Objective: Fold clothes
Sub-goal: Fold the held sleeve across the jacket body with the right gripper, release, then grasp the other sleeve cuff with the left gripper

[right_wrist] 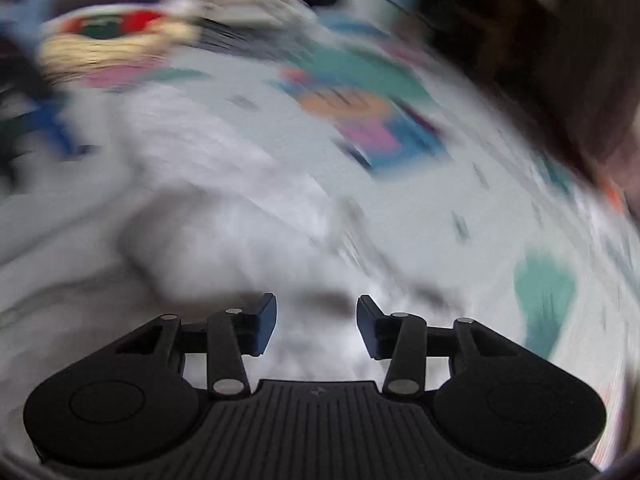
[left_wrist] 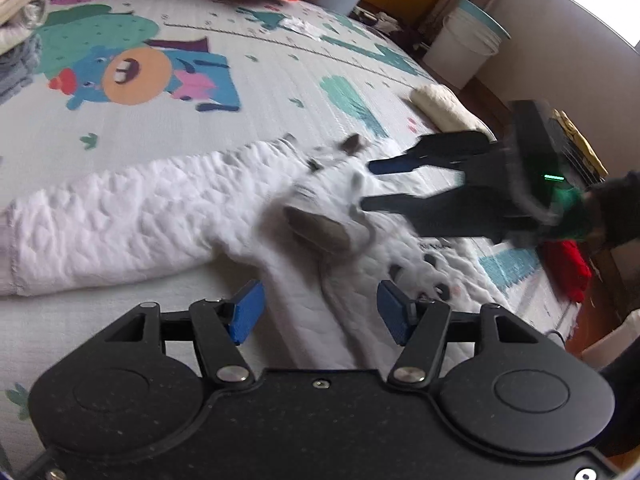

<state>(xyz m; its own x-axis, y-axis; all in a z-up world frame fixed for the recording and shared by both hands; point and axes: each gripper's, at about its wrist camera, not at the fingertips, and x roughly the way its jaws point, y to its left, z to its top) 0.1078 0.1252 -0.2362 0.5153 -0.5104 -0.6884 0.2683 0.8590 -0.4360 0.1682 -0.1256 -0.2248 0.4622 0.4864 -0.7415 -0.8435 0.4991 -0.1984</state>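
Observation:
A white quilted garment (left_wrist: pixel 168 208) with grey patches lies spread on a cartoon-print mat (left_wrist: pixel 260 92). My left gripper (left_wrist: pixel 320 312) is open just above the garment's near part, nothing between its blue pads. My right gripper (left_wrist: pixel 372 184) shows in the left wrist view at the right, fingers spread over the garment's crumpled middle. In the right wrist view the right gripper (right_wrist: pixel 316 324) is open above the white garment (right_wrist: pixel 224 216); that view is heavily motion-blurred.
A rolled cream cloth (left_wrist: pixel 440 106) lies at the mat's far right edge. White buckets (left_wrist: pixel 464 46) stand beyond it. A red item (left_wrist: pixel 568 268) lies at the right. A clothes pile (left_wrist: pixel 20 8) sits at the far left.

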